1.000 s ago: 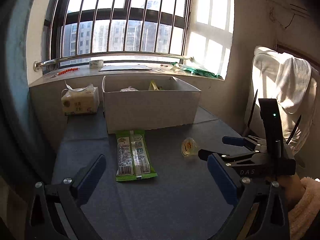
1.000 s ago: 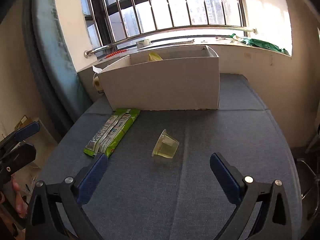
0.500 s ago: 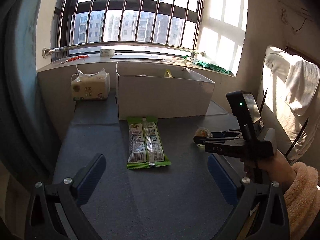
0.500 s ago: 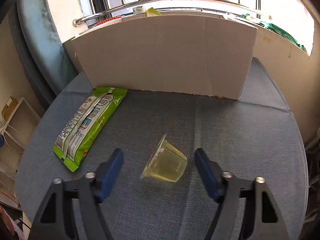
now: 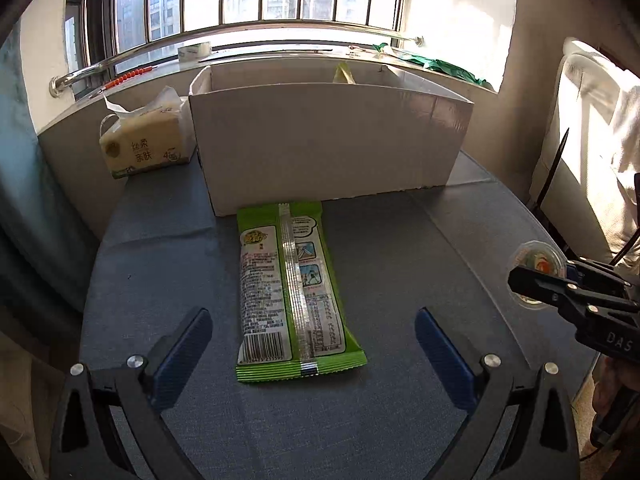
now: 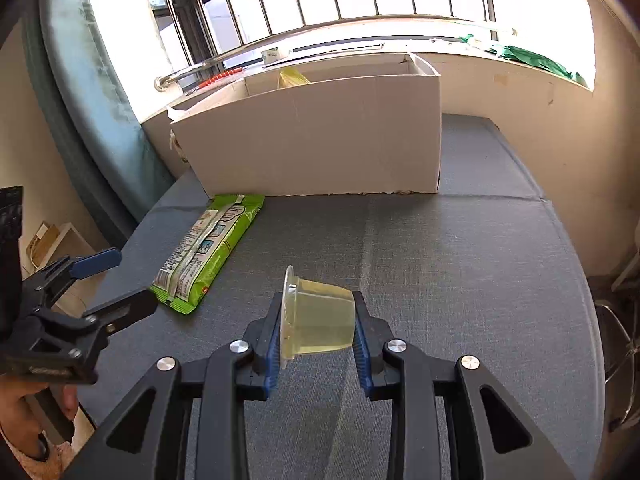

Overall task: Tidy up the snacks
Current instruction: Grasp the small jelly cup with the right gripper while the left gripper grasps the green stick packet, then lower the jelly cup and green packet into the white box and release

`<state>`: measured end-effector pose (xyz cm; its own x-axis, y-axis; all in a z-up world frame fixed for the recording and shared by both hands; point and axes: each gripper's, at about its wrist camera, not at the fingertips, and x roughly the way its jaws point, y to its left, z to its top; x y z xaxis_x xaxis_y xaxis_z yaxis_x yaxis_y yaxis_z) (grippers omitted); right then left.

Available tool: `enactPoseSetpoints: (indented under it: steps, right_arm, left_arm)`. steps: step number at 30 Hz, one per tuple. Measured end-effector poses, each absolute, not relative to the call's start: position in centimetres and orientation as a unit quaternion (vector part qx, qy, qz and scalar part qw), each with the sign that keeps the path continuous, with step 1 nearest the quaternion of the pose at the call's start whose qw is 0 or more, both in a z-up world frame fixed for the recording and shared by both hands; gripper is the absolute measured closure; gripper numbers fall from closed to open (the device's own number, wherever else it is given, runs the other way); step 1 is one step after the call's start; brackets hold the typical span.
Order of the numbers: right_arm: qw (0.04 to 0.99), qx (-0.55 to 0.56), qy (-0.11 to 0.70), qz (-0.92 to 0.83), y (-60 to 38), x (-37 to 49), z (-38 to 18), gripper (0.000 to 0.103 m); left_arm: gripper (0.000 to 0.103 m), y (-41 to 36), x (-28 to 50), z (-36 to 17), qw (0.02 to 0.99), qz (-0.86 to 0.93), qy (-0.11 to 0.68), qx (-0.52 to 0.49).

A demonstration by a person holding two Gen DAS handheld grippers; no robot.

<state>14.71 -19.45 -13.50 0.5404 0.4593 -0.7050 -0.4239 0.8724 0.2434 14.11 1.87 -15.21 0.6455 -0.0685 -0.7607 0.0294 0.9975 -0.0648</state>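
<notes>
A green snack packet lies on the blue-grey table, just in front of a white cardboard box. My left gripper is open, its fingers on either side of the packet's near end. It also shows in the right wrist view. My right gripper is shut on a clear jelly cup, held on its side above the table. The cup's lid shows in the left wrist view. The packet and the box lie ahead of it. A yellow wrapper sticks up inside the box.
A tissue pack stands left of the box against the window ledge. A white covered chair is at the right of the table. The table's curved near edge runs along the right.
My right gripper closed on the jelly cup and lifted it off the table. My left gripper moved forward and down over the green packet.
</notes>
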Motion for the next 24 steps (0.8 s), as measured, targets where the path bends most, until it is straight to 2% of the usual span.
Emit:
enactPoseSetpoints:
  steps: [7, 9, 10, 12, 13, 19, 24]
  right_arm:
    - [0.883, 0.047, 0.396, 0.248, -21.4, 12.6, -12.8, 0.070]
    - [0.885, 0.049, 0.394, 0.245, -21.9, 12.3, -12.6, 0.070]
    - [0.884, 0.051, 0.394, 0.246, -22.1, 12.3, -12.6, 0.070]
    - [0.885, 0.055, 0.392, 0.246, -22.3, 12.5, -12.5, 0.070]
    - [0.884, 0.057, 0.392, 0.247, -22.3, 12.5, -12.5, 0.070]
    - [0.881, 0.064, 0.390, 0.259, -22.0, 12.5, -12.7, 0.070]
    - [0.882, 0.070, 0.373, 0.278, -21.2, 13.3, -11.2, 0.070]
  left_arm:
    - [0.000, 2.5, 19.1, -18.1, 0.879, 0.009, 0.475, -0.021]
    - [0.004, 2.7, 19.6, -18.8, 0.873, 0.024, 0.486, -0.015]
    - [0.008, 2.8, 19.5, -18.9, 0.876, 0.023, 0.482, -0.015]
    - [0.027, 3.0, 19.0, -18.6, 0.881, 0.019, 0.473, -0.013]
    - [0.040, 3.2, 18.6, -18.2, 0.884, 0.016, 0.466, -0.015]
    - [0.041, 4.0, 14.9, -15.8, 0.906, -0.009, 0.421, -0.042]
    - [0.041, 4.6, 12.0, -9.8, 0.939, -0.036, 0.336, -0.071]
